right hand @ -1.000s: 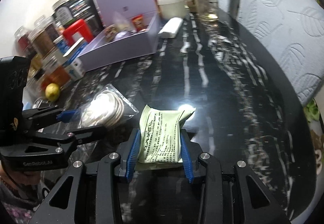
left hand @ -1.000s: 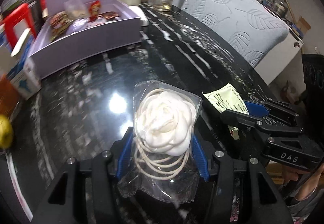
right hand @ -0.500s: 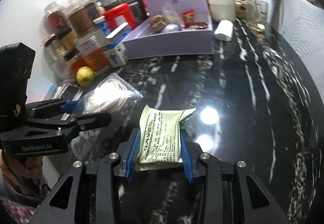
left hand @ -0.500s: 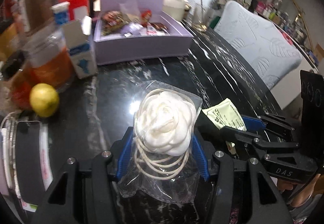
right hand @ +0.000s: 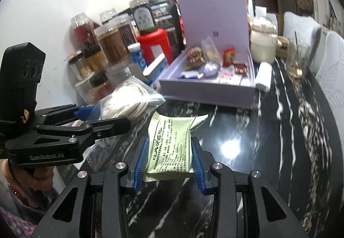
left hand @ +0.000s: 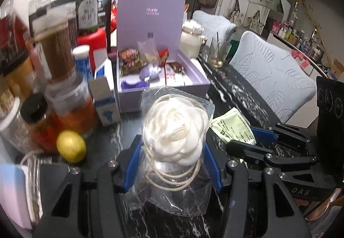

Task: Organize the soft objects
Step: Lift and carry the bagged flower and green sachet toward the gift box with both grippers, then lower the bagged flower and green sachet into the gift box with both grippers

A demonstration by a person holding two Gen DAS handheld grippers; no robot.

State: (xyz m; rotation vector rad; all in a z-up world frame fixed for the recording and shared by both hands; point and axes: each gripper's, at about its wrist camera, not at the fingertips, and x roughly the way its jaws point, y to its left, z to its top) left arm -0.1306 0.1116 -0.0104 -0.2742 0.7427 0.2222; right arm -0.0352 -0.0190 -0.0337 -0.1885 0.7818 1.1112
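Bottom centre of the left wrist view, a clear bag with a white fabric flower [left hand: 174, 130] is pinched between the blue fingers [left hand: 133, 165] of the left gripper [left hand: 172, 165], gripped by its lower half so the soft bloom isn't crushed, probably. In the right wrist view a pale green sachet [right hand: 172, 143] is clamped narrow the same way by the right gripper [right hand: 169, 160], bottom centre, with its top end left sticking out free. Both packs look carried clear of the black marble desk [right hand: 268, 152], side by side, the two grippers angled down and pointed at the upper middle of each frame. A hand [right hand: 32, 175] can be made out on the left gripper's handle, low at the left edge. Further back, just past a lemon [left hand: 71, 148] and a crowd of jars [left hand: 58, 53] at the left, the open purple box [left hand: 163, 89] is parked with snack packets already inside, lid propped up, so both packs are most likely meant to be dropped in there.
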